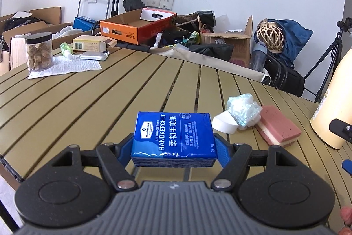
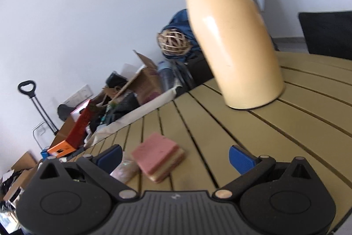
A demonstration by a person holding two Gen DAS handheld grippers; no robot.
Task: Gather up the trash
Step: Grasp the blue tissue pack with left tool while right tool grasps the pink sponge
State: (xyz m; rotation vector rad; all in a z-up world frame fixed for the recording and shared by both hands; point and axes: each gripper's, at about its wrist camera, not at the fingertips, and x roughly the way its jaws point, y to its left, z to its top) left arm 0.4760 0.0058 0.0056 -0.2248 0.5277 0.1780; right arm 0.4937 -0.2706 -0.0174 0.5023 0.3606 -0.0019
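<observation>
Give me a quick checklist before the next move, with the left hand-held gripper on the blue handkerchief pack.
1. Left hand-held gripper shut on the blue handkerchief tissue pack: ok.
2. Pack level between the pads: ok.
3. Right hand-held gripper open and empty: ok.
4. Crumpled clear plastic wrap still on the slatted tan table: not ok.
5. Tall cream thermos jug upright, clear of the right gripper: ok.
6. Trash bin location: cannot tell.

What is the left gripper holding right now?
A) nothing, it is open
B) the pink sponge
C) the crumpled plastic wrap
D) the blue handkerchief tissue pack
D: the left gripper has its blue pads pressed against both sides of the blue handkerchief tissue pack, while the pink sponge and crumpled plastic wrap lie on the table beyond.
</observation>
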